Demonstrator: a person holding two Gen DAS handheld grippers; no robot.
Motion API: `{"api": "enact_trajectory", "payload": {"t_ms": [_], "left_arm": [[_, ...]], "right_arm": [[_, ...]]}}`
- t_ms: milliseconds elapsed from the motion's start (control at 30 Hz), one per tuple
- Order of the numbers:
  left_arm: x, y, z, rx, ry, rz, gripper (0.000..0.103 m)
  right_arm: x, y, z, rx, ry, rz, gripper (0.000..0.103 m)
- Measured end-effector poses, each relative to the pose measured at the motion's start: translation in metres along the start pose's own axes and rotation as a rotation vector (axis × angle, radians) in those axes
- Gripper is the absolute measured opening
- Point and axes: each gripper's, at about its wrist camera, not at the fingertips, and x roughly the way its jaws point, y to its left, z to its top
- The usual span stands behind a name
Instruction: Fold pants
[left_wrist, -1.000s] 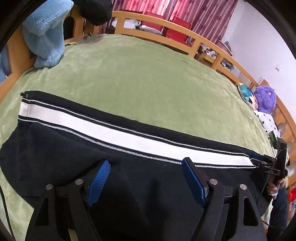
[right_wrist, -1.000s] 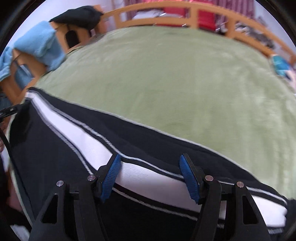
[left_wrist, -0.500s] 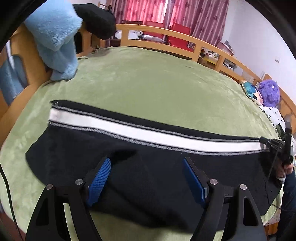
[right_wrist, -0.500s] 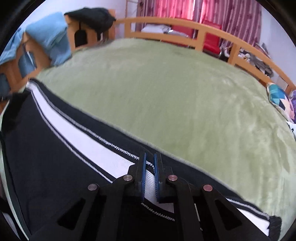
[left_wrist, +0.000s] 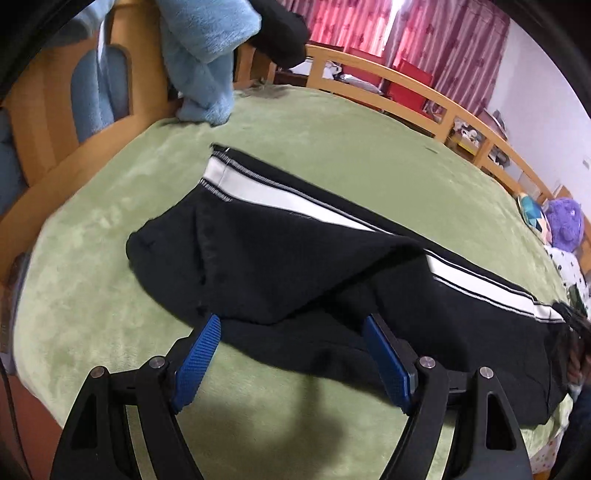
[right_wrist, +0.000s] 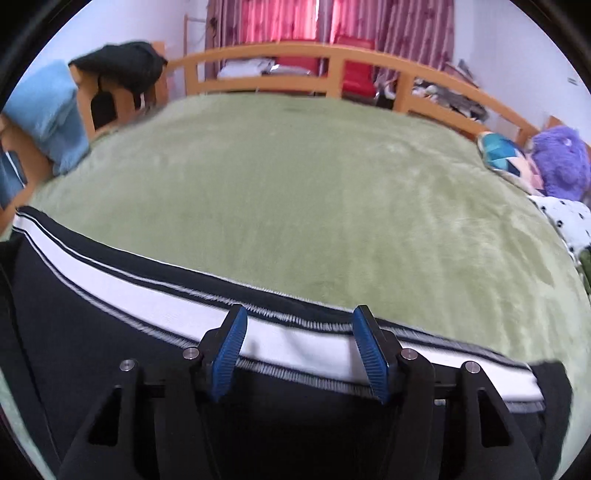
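Observation:
Black pants (left_wrist: 295, 266) with a white side stripe (left_wrist: 258, 192) lie lengthwise on a green blanket (left_wrist: 351, 155). One black flap is folded up over the middle of the stripe. My left gripper (left_wrist: 291, 354) hovers open at the pants' near edge, its blue pads (left_wrist: 195, 362) wide apart and off the cloth. In the right wrist view the pants (right_wrist: 92, 350) fill the lower left. My right gripper (right_wrist: 299, 350) is over the stripe (right_wrist: 295, 343) near one end; its jaws are opening and its pads (right_wrist: 229, 350) are off the fabric.
A light blue towel (left_wrist: 207, 55) and a black garment (right_wrist: 122, 66) hang on the wooden bed frame (right_wrist: 266, 51) at the left. A purple plush toy (right_wrist: 561, 162) and a patterned cushion (right_wrist: 498, 151) lie at the right edge. Red curtains hang behind.
My left gripper drew back off the pants, so green blanket now shows beneath it, and a flap now covers part of the stripe. My right gripper pinched the stripe, then opened again.

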Motion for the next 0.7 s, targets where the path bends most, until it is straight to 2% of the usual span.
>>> {"api": "enact_trajectory", "payload": {"t_ms": [67,100,233,300,333,367,400,433,500,567,633,700], "left_arm": [[0.007,0.012,0.004,-0.05,-0.033,-0.064,0.078],[0.01,0.017,0.006,-0.066,-0.044,-0.064,0.078],[0.026,0.033,0.018,-0.111,-0.098,0.024,0.077],[0.042,0.038,0.022,-0.098,-0.072,0.029,0.076],[0.051,0.04,0.023,-0.098,-0.039,0.018,0.058],[0.062,0.043,0.023,-0.105,0.0,-0.005,0.046],[0.067,0.046,0.023,-0.103,0.011,-0.009,0.022],[0.068,0.049,0.023,-0.096,0.008,-0.014,0.012],[0.06,0.064,0.026,-0.107,-0.024,-0.064,0.01],[0.042,0.085,0.032,-0.142,-0.088,-0.082,0.008],[0.019,0.106,0.041,-0.153,-0.17,-0.06,0.007],[0.007,0.128,0.05,-0.169,-0.204,-0.028,0.007]], "right_arm": [[-0.02,0.003,-0.01,0.011,-0.019,-0.024,0.059],[-0.032,0.004,-0.019,0.026,-0.025,-0.051,0.059],[-0.063,-0.006,-0.047,0.132,-0.039,-0.111,0.059],[-0.076,-0.016,-0.069,0.225,-0.044,-0.132,0.059],[-0.081,-0.022,-0.079,0.27,-0.04,-0.142,0.059],[-0.085,-0.027,-0.088,0.309,-0.036,-0.154,0.059],[-0.09,-0.031,-0.1,0.357,-0.036,-0.169,0.059],[-0.092,-0.035,-0.106,0.392,-0.035,-0.179,0.059],[-0.099,-0.038,-0.122,0.467,-0.024,-0.201,0.059],[-0.106,-0.038,-0.135,0.522,-0.031,-0.221,0.059],[-0.116,-0.036,-0.147,0.576,-0.041,-0.246,0.059],[-0.123,-0.033,-0.156,0.611,-0.04,-0.262,0.059]]}}
